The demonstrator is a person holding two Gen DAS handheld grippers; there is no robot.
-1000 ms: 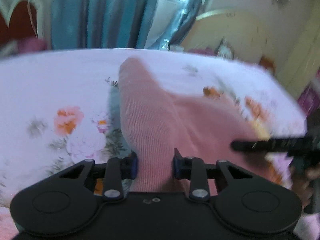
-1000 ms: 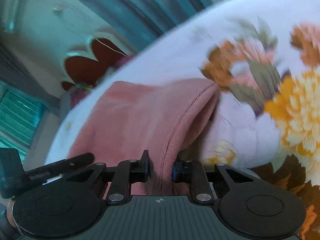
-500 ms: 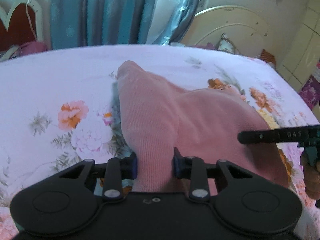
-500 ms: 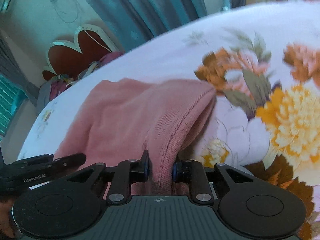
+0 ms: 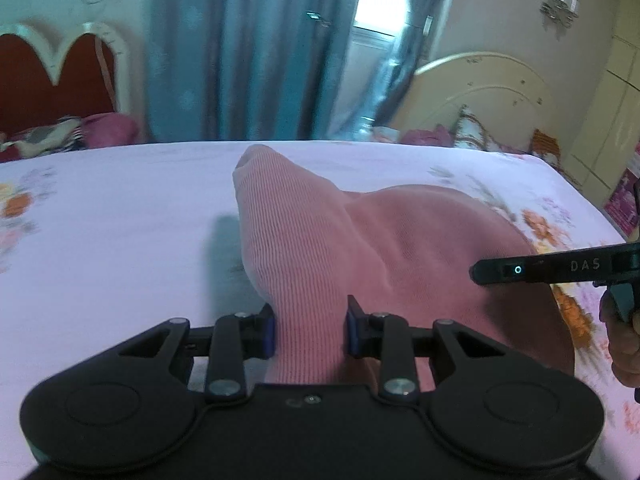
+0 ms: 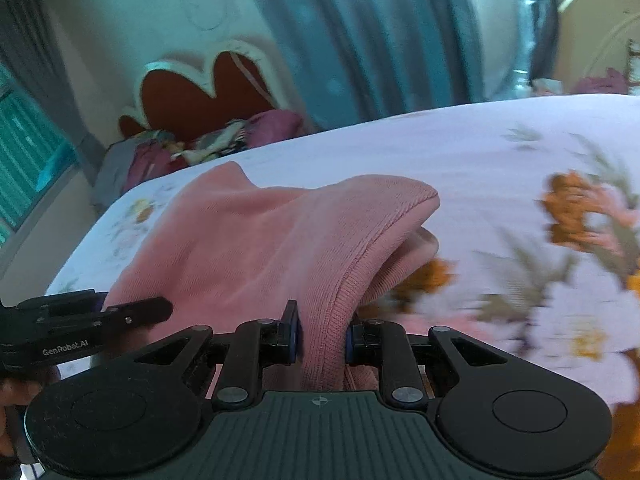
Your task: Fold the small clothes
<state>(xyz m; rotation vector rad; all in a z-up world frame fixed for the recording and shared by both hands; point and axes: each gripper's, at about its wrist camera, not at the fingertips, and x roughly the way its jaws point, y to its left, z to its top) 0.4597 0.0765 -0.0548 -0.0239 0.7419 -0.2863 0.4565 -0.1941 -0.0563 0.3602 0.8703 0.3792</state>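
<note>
You pinch the pink garment (image 5: 312, 248) in the left gripper (image 5: 310, 330) and right gripper (image 6: 322, 338), lifted above the bed (image 5: 100, 220); folding barely begun.

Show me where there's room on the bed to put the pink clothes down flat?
Left of the pink garment the floral bedsheet lies bare out to its far edge by the blue curtain. Another bare patch of sheet lies right of the garment's folded edge, seen from the right wrist. It's crowded near the middle: the left tongs and right tongs both pinch the cloth.
</note>
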